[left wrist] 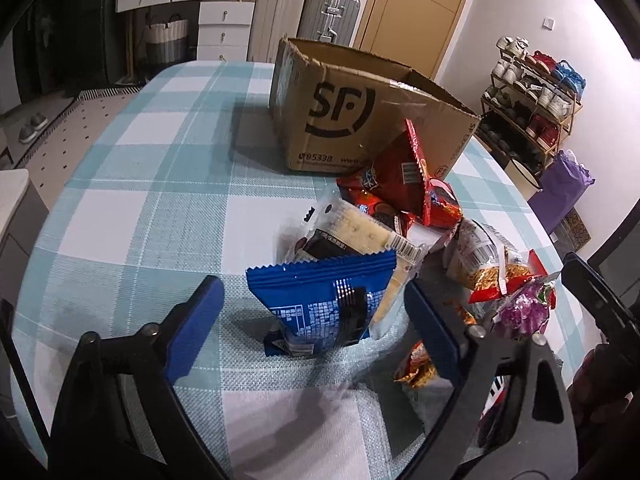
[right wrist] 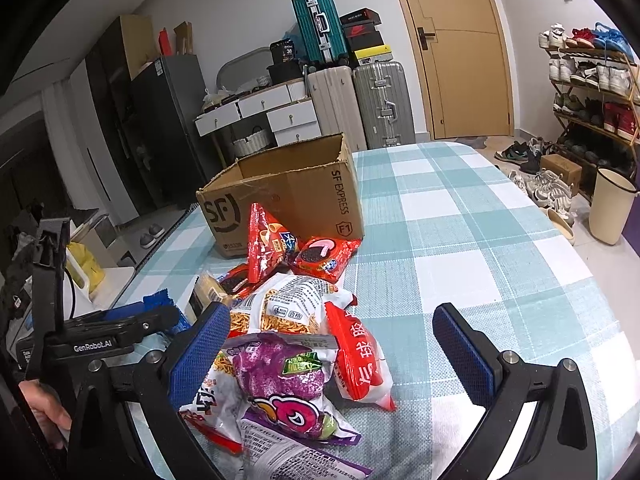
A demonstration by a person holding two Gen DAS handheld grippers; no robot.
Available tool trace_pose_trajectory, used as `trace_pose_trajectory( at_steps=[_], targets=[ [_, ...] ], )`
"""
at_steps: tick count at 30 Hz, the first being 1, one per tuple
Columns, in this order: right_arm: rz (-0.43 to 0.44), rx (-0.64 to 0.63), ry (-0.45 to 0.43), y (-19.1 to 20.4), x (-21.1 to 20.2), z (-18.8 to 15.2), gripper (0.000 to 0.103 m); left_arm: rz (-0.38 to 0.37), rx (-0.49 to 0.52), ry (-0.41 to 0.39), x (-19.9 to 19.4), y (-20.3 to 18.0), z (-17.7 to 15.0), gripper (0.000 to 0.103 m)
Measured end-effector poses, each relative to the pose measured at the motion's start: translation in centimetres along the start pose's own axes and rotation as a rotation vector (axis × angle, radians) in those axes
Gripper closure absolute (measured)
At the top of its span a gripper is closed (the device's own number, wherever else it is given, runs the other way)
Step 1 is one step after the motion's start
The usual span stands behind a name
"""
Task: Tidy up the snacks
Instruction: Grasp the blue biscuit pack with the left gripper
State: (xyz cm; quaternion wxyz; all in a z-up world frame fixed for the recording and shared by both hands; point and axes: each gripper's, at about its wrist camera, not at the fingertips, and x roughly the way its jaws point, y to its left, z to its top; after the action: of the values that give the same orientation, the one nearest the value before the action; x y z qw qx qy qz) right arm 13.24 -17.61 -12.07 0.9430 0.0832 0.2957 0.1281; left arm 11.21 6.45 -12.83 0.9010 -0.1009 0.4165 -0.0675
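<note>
A pile of snack packets lies on the checked tablecloth (left wrist: 140,208) in front of an open cardboard SF box (left wrist: 352,120) (right wrist: 288,196). My left gripper (left wrist: 316,320) is open and straddles a blue packet (left wrist: 320,300) that stands on edge; its pads do not press on it. A cracker pack (left wrist: 360,232) and red packets (left wrist: 396,180) lie just behind. My right gripper (right wrist: 332,344) is open above a purple packet (right wrist: 276,372), a red-and-white packet (right wrist: 356,360) and a noodle-snack bag (right wrist: 280,308). The left gripper (right wrist: 132,324) shows at the right wrist view's left edge.
Bare cloth stretches left of the box (left wrist: 120,140) and right of the pile (right wrist: 480,240). Beyond the table stand suitcases (right wrist: 380,108), white drawers (right wrist: 260,112), a door (right wrist: 460,52), a shoe rack (right wrist: 592,92) and a bin (right wrist: 612,208). A hand (right wrist: 48,412) holds the left gripper.
</note>
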Motion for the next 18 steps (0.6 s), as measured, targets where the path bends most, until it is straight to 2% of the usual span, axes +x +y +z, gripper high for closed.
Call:
trace_pose_trajectory(
  at_steps=[3, 5, 7, 8, 13, 18],
  targets=[
    [-0.002, 0.004, 0.004, -0.1, 0.1, -0.1, 0.0, -0.017, -0.008, 0.024, 0.9, 0.3, 0.1, 0.026],
    [-0.002, 0.004, 0.005, -0.2, 0.2, -0.1, 0.0, -0.04, -0.003, 0.04, 1.6, 0.5, 0.2, 0.039],
    [-0.002, 0.003, 0.006, -0.3, 0.2, -0.1, 0.0, -0.055, 0.009, 0.054, 2.0, 0.5, 0.1, 0.057],
    [-0.002, 0.003, 0.005, -0.3, 0.2, -0.1, 0.0, -0.071, 0.016, 0.059, 2.3, 0.5, 0.2, 0.061],
    [-0.003, -0.001, 0.001, -0.3, 0.1, -0.2, 0.0, -0.136, 0.005, 0.041, 2.8, 1.5, 0.4, 0.061],
    [-0.009, -0.005, -0.006, -0.3, -0.5, -0.3, 0.0, -0.144, 0.007, 0.028, 2.7, 1.6, 0.5, 0.062]
  ],
)
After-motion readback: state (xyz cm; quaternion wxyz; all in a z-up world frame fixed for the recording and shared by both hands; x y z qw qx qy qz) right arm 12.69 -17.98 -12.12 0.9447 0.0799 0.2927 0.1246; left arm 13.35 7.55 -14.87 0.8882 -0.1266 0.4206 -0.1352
